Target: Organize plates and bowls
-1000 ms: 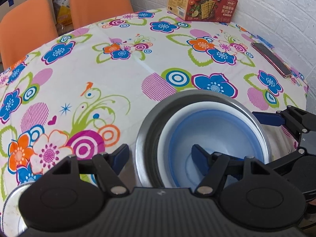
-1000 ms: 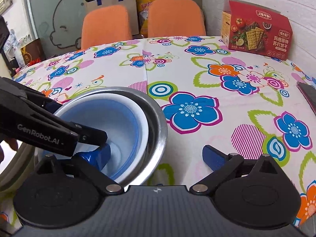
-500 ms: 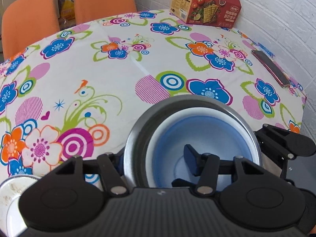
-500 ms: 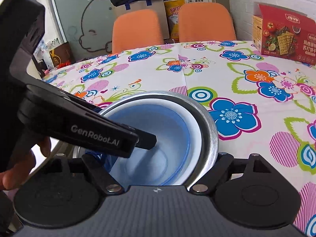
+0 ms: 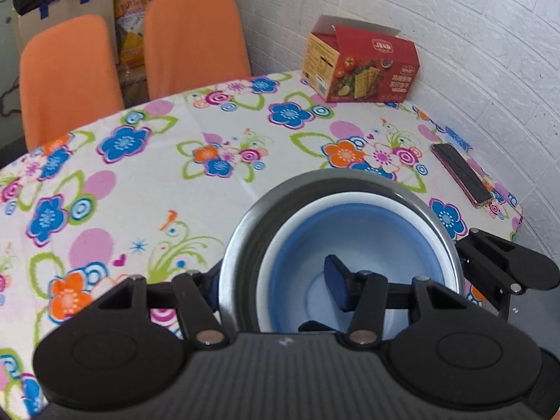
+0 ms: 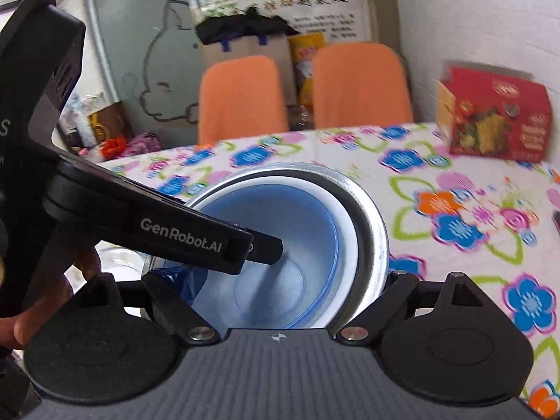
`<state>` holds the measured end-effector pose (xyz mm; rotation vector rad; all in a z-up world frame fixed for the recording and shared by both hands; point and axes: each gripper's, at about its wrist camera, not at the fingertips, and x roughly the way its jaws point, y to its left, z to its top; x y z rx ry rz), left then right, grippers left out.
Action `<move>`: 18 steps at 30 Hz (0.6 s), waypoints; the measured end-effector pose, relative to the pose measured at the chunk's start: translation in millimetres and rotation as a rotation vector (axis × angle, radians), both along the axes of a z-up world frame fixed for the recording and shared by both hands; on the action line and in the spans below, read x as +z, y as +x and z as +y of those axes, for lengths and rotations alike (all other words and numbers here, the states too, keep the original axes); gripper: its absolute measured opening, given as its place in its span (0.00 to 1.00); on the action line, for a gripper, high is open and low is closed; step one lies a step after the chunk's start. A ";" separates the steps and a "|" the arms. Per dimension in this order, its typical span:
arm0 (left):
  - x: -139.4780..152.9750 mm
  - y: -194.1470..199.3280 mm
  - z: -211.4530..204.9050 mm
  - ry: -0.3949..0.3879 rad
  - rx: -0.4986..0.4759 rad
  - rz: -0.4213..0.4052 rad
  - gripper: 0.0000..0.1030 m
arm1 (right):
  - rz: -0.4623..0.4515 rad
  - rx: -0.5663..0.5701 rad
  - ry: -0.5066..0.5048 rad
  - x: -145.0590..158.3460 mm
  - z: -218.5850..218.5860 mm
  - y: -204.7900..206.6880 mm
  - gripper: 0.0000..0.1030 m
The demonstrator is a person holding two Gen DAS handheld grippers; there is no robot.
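Both tools are gripping the nested stack: left tool (image 5: 273, 280) and right tool (image 6: 290, 280) are each clamping the rim of the steel bowl (image 5: 245, 231), blue bowl (image 5: 367, 241) inside. The stack is being carried above the surface (image 5: 140, 175); next, a level set-down. Versus earlier frames, it is riding higher.

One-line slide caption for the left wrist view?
Left gripper clamps the rim of the steel bowl holding a nested blue bowl above the floral tablecloth.
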<state>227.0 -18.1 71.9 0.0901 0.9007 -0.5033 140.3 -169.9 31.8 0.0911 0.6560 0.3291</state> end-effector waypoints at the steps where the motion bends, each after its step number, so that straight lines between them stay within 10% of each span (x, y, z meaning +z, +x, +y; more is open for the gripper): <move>1: 6.1 -3.1 10.3 0.011 0.022 -0.012 0.51 | -0.009 0.025 0.017 5.6 8.9 2.4 0.74; 9: 36.3 -39.7 117.4 0.112 0.261 -0.079 0.51 | -0.041 0.236 0.160 23.2 95.4 7.8 0.74; 18: -33.6 -60.7 172.8 0.052 0.343 0.068 0.51 | 0.114 0.338 0.115 -16.2 146.2 -3.4 0.74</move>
